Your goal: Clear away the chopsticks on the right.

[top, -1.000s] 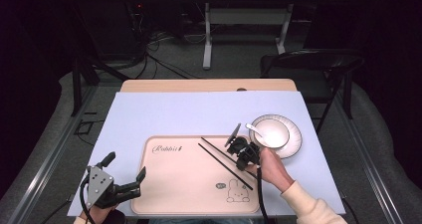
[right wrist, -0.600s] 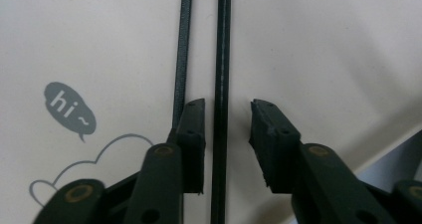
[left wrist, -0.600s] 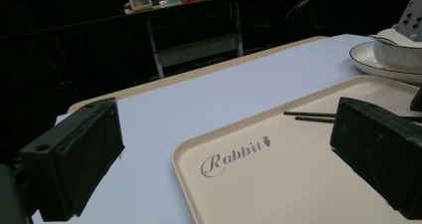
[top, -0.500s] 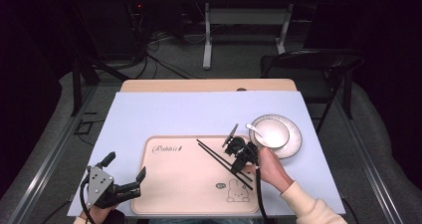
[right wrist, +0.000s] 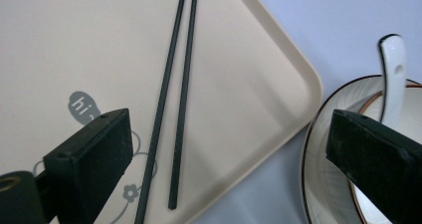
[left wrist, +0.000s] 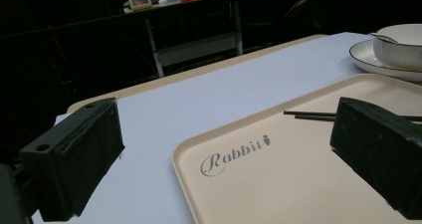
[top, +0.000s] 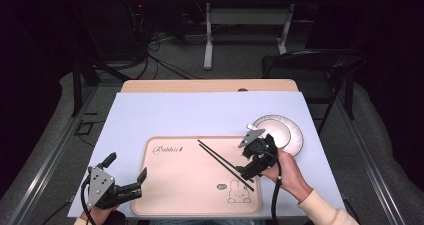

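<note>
Directly under the right tool, whose jaws gape wide, two slim black chopsticks lie side by side, unheld, on the smooth beige tray, running diagonally along it.

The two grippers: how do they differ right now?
The right gripper hangs over the chopsticks on the tray, beside the bowl; the left gripper sits at the tray's near left edge, far from them. Both are open and empty.
</note>
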